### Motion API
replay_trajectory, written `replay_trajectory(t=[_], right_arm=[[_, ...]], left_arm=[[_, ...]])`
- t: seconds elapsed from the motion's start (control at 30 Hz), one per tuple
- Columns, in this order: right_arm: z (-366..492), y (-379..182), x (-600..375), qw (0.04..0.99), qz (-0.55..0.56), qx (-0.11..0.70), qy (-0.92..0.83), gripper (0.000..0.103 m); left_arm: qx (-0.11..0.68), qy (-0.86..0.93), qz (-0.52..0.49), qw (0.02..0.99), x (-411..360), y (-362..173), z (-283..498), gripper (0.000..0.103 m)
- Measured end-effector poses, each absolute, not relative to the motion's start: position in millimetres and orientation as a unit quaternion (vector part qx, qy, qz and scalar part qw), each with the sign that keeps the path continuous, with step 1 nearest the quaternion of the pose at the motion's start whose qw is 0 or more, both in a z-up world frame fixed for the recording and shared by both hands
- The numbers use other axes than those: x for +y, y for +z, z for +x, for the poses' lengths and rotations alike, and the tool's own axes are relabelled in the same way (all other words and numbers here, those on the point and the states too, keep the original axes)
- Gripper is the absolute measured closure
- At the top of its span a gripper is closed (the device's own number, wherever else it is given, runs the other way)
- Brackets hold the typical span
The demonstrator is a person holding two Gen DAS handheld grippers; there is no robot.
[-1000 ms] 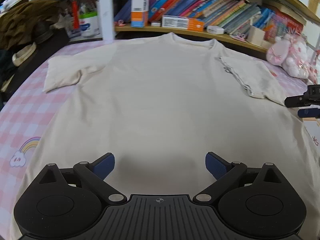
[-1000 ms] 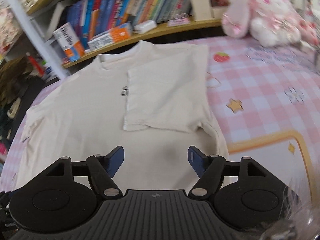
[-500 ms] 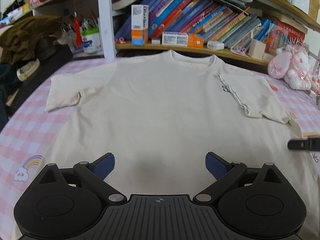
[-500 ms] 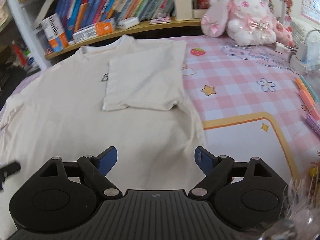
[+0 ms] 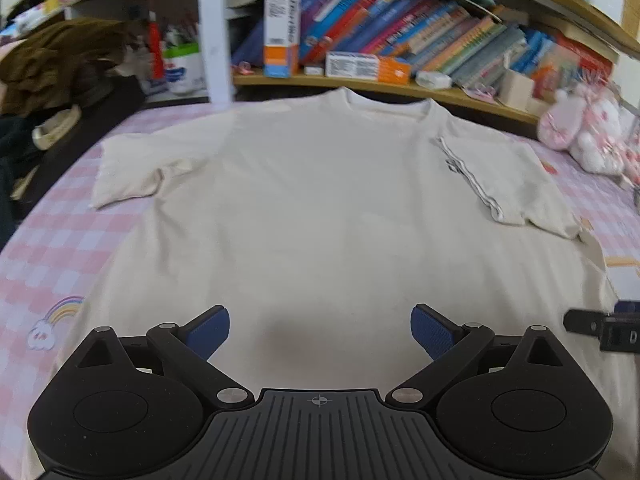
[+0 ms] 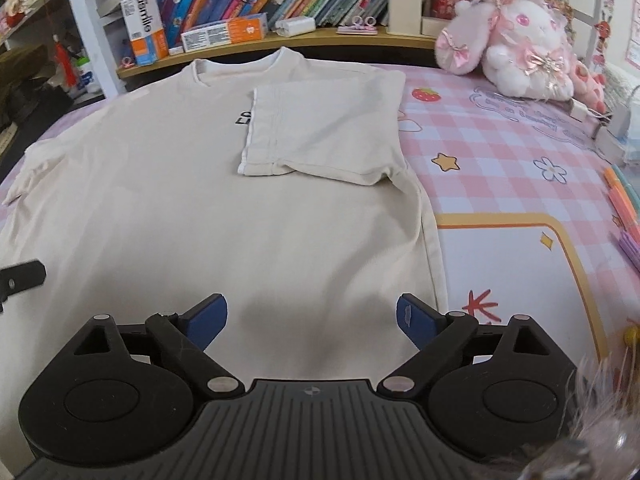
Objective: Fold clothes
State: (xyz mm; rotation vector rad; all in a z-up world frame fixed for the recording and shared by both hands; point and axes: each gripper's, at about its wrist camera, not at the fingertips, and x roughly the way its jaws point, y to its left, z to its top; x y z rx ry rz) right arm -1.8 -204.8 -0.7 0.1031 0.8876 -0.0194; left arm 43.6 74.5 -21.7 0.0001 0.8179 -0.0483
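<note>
While widening further over the cream T-shirt, right gripper now nearer the hem, grasping nothing; left gripper spread, empty, unmoved.

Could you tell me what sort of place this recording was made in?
Probably a bedroom or a child's study at home. The T-shirt lies on a pink checked cover with cartoon prints, a shelf of books runs behind it, and a plush rabbit sits at the edge.

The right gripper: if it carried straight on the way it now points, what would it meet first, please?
Most likely the cream T-shirt: the right gripper tilts down at the shirt's lower body, near its side edge, jaws opening with nothing between them. How far above the cloth it is cannot be told.
</note>
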Motion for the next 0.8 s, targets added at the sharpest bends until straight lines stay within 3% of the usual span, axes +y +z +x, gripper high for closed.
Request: replay_trajectory(t=[0.17,0.53,0.73,0.8], right_arm=[[-6.7,2.7,-190.3,0.906,0.052,0.418,-0.048,0.003],[-11.0,7.9,-120.4,0.912,0.038,0.406,-0.035,0.002],[-12.7,8.8,-82.6,0.915,0.012,0.404,-0.013,0.002],[-12.6,8.6,-72.1,0.914,0.001,0.406,-0.007,0.002]], left_arm=[[0.398,-0.052,-0.004,0.916,90.0,-20.1,50.9,0.004],[0.401,-0.049,-0.040,0.914,161.6,-10.8,59.7,0.004],[0.411,-0.024,-0.126,0.903,219.8,-11.6,76.7,0.006],[0.409,-0.015,-0.175,0.895,240.9,-13.5,84.2,0.011]])
